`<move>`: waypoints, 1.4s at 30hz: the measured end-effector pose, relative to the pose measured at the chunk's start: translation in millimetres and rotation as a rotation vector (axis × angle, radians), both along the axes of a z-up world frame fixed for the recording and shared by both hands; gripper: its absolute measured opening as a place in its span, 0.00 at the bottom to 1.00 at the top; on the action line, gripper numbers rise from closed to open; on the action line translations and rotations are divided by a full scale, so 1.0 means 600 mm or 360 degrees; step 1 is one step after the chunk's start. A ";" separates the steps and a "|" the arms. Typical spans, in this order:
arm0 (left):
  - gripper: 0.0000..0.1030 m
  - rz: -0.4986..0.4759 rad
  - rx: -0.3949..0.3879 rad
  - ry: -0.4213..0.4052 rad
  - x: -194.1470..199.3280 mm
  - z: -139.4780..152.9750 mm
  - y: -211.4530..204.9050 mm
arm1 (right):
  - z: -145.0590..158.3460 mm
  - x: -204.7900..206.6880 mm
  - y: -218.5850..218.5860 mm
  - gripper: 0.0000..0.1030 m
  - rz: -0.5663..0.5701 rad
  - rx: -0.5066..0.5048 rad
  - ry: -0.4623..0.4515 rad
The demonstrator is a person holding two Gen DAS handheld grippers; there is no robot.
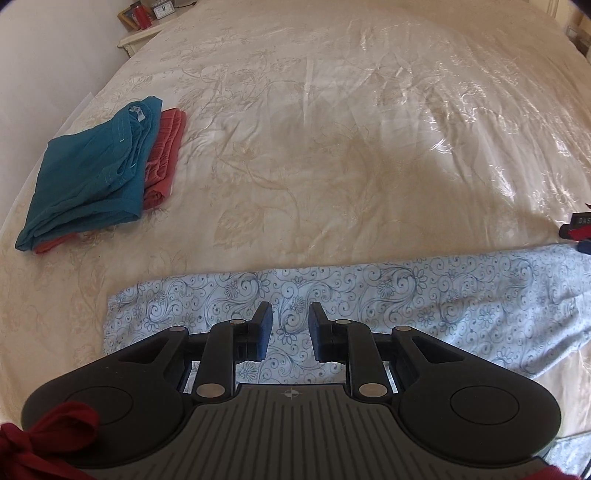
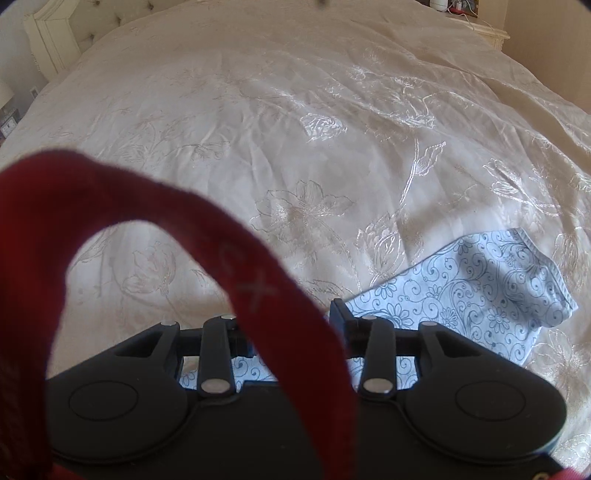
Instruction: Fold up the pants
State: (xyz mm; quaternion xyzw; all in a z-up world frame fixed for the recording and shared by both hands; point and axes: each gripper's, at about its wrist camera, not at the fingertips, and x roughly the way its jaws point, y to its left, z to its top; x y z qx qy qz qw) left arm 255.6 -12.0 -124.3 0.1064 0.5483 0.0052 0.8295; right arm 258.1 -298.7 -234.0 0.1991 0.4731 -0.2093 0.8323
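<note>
Light blue pants with a dark floral print lie flat across the near edge of the bed. My left gripper hovers over their left part; its jaws stand apart with nothing between the pads, so it is open. In the right wrist view the waistband end of the pants lies to the right of my right gripper. Its right finger shows over the cloth's edge, while a red strap hides the left one. The jaws look wide apart and empty. The right gripper's tip also shows at the left view's far right edge.
A cream satin bedspread with a floral pattern covers the bed. Folded teal pants lie on folded coral pants at the left. A nightstand with a clock stands far left, a tufted headboard behind.
</note>
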 end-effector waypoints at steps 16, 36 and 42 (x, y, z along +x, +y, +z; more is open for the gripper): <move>0.21 0.0048 -0.0179 0.0067 0.040 -0.032 -0.003 | 0.014 -0.124 -0.009 0.06 -0.0078 0.0250 0.0105; 0.21 0.0389 -0.0588 0.0337 0.135 -0.087 0.010 | 0.007 -0.159 -0.016 0.06 -0.0080 0.0358 0.0050; 0.21 0.0457 -0.0582 0.0389 0.133 -0.091 0.017 | 0.002 -0.158 -0.019 0.06 -0.0072 0.0375 0.0040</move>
